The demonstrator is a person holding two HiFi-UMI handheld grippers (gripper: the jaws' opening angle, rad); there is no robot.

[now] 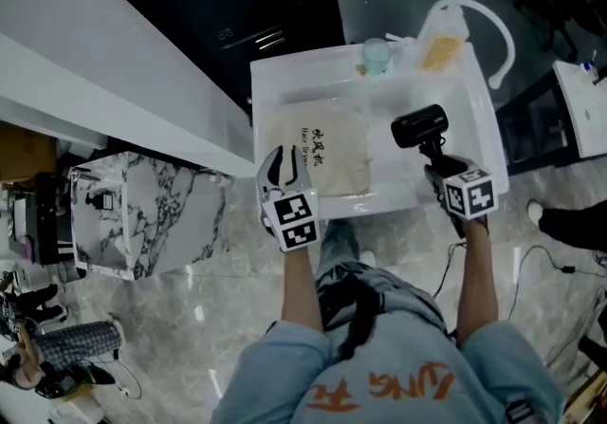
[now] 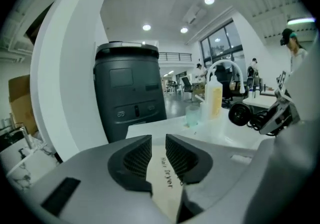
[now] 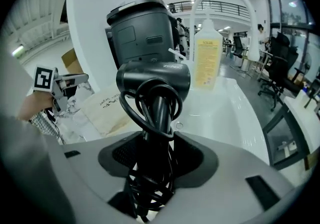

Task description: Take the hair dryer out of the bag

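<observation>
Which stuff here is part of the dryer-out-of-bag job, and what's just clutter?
Job:
- hair dryer, clamped in the right gripper
- bag, flat on the table
- left gripper, open at the bag's near edge

Lying about:
- bottle
- cup
- dark bin
- marble box

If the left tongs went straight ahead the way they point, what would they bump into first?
Probably the beige bag lying in the white sink just ahead of the left tongs. They point slightly down at it. Depth is hard to judge.
</observation>
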